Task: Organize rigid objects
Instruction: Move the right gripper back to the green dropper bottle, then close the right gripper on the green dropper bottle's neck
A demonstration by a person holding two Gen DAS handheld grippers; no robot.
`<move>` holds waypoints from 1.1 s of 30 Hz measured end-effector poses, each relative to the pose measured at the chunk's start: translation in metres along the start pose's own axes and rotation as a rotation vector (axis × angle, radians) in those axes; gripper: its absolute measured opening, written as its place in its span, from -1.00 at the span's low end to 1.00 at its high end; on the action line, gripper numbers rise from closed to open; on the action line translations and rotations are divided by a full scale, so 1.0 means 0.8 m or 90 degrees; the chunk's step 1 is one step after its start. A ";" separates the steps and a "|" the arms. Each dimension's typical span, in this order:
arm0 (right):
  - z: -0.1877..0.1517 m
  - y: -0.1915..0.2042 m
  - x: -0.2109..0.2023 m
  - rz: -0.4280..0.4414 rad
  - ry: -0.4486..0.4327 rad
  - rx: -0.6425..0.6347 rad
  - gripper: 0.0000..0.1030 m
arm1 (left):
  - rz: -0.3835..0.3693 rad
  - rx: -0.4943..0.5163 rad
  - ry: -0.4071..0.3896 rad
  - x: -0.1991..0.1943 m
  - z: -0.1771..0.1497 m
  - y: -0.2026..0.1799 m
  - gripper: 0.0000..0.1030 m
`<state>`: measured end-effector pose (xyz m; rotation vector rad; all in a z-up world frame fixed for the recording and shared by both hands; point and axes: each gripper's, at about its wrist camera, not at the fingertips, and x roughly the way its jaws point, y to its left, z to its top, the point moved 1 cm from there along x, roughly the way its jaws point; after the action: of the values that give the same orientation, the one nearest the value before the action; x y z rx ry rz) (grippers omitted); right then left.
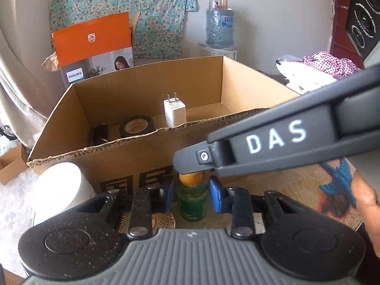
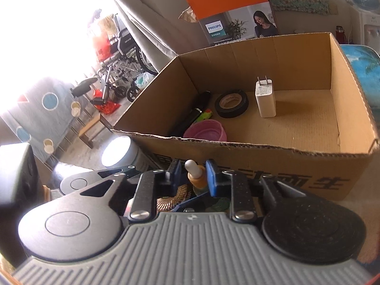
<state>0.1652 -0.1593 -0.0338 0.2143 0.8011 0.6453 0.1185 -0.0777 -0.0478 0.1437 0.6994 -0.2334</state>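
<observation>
Left wrist view: at the lower centre of the frame my left gripper was drawn narrow, its blue pads against either side of a small green dropper bottle. The bottle stood upright on the tabletop, just in front of the near wall of an open cardboard box. A black finger of the other gripper slanted in from the right edge, its tip over the bottle's orange collar. A white round container sat at lower left, beside the box, and a gold patterned disc lay just beside the bottle's base.

Right wrist view: my right gripper was pinched narrow on the top of the same bottle, with its white rubber bulb rising between the blue pads.

Inside the box, towards its left half, I saw a white plug charger standing upright, a black tape roll lying flat beside it, a pink bowl near the front wall, and a black cylinder along the left wall. An orange Philips carton stood behind the box.
</observation>
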 end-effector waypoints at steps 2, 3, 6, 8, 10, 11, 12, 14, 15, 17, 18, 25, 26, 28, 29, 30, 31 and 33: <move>0.001 0.000 0.001 -0.001 -0.002 -0.002 -0.66 | -0.001 -0.001 -0.001 0.001 0.000 0.000 -0.37; 0.001 -0.001 0.001 -0.001 -0.001 -0.001 -0.66 | -0.003 -0.004 -0.001 0.001 0.000 0.001 -0.37; 0.000 -0.002 -0.002 -0.001 -0.001 0.000 -0.67 | -0.012 -0.013 -0.001 0.001 0.000 0.001 -0.37; -0.001 -0.002 -0.004 -0.005 0.000 -0.002 -0.67 | -0.020 -0.020 -0.001 0.001 0.001 0.001 -0.37; -0.002 -0.003 -0.008 -0.010 0.001 -0.001 -0.67 | -0.031 -0.028 -0.001 0.000 0.001 -0.001 -0.37; -0.003 -0.005 -0.011 -0.013 0.001 0.001 -0.67 | -0.038 -0.032 -0.001 0.000 0.001 -0.004 -0.37; -0.004 -0.006 -0.015 -0.015 0.001 0.004 -0.67 | -0.046 -0.035 -0.001 -0.001 0.000 -0.007 -0.37; -0.008 -0.010 -0.022 -0.023 0.001 0.009 -0.67 | -0.059 -0.036 -0.003 -0.001 -0.001 -0.013 -0.38; -0.011 -0.013 -0.027 -0.026 0.001 0.013 -0.67 | -0.064 -0.035 -0.004 -0.002 -0.001 -0.017 -0.38; -0.016 -0.020 -0.037 -0.031 0.001 0.026 -0.67 | -0.077 -0.031 -0.006 -0.003 -0.002 -0.025 -0.38; -0.019 -0.023 -0.042 -0.034 0.000 0.032 -0.66 | -0.084 -0.029 -0.007 -0.003 -0.003 -0.029 -0.38; -0.031 -0.038 -0.063 -0.047 -0.006 0.046 -0.65 | -0.103 0.002 -0.014 -0.009 -0.012 -0.051 -0.37; -0.031 -0.038 -0.063 -0.045 -0.006 0.045 -0.63 | -0.101 0.002 -0.014 -0.008 -0.011 -0.050 -0.35; -0.030 -0.038 -0.061 -0.045 -0.005 0.041 -0.62 | -0.093 0.003 -0.015 -0.006 -0.013 -0.049 -0.26; -0.030 -0.036 -0.061 -0.046 -0.005 0.037 -0.62 | -0.091 0.004 -0.015 -0.005 -0.014 -0.049 -0.22; -0.029 -0.036 -0.060 -0.047 -0.005 0.033 -0.62 | -0.089 0.006 -0.011 -0.004 -0.015 -0.049 -0.20; -0.028 -0.035 -0.059 -0.047 -0.003 0.029 -0.61 | -0.088 0.009 -0.006 -0.002 -0.017 -0.050 -0.20; -0.027 -0.034 -0.057 -0.048 0.002 0.025 -0.61 | -0.085 0.014 0.003 0.003 -0.020 -0.052 -0.20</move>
<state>0.1382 -0.2099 -0.0322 0.2175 0.8209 0.5588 0.0998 -0.1150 -0.0639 0.1192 0.7114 -0.3686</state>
